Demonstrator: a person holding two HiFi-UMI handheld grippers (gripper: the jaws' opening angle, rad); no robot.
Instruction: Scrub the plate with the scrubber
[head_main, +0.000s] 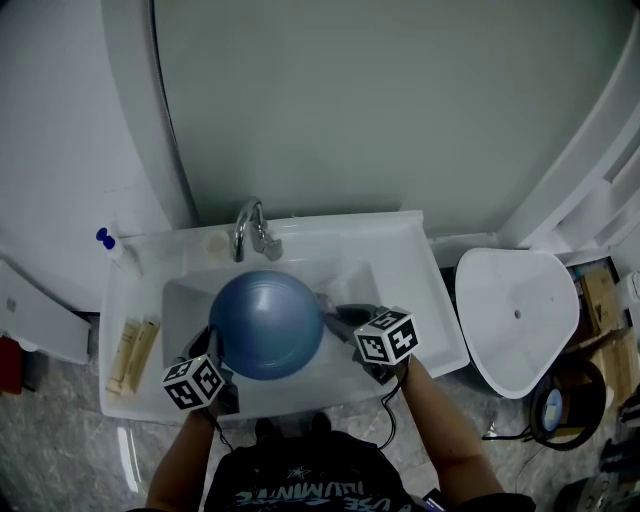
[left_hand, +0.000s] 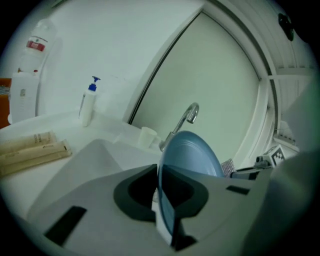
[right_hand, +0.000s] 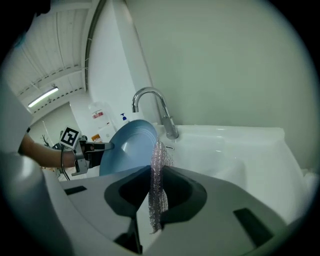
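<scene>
Over the white sink is a round, smooth blue plate.

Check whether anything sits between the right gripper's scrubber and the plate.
Nothing visible does. The right gripper holds the mesh scrubber right beside the blue plate. The left gripper grips the plate by its rim over the sink. The faucet stands behind the plate, off the path.
</scene>
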